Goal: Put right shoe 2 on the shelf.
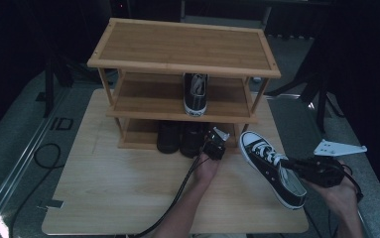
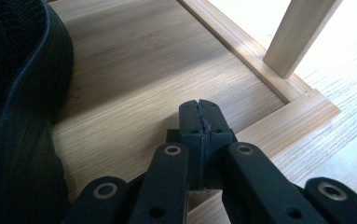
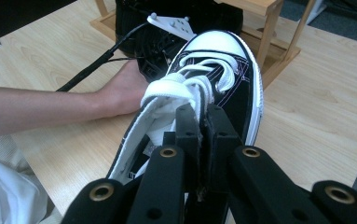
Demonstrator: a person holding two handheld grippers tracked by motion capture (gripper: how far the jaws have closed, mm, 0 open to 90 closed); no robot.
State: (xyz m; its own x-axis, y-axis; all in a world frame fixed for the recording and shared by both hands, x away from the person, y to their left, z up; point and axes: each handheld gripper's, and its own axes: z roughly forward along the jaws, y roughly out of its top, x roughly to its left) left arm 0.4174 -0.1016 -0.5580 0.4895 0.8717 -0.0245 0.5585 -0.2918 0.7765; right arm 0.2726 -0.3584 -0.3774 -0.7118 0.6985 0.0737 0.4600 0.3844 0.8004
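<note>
Sneaker [image 1: 272,166] lies on the desk [image 1: 113,193] in front of the rack's right end, black canvas with white laces, sole down. Its long axis runs diagonally: I see the white toe cap pointing toward the shoe rack [image 1: 182,49], the heel toward my right hand. My right claw [image 3: 199,121] is pinched closed on the edge of the sneaker's collar at the heel end. My left claw [image 2: 198,114] is closed on nothing, its tips resting over the rack's bottom shelf, just beside a black shoe [image 2: 13,107] there. In the high view, 2 dark shoes [image 1: 180,138] stand on that bottom shelf, and 1 matching sneaker [image 1: 195,93] sits on the middle shelf, its toe cap facing me.
</note>
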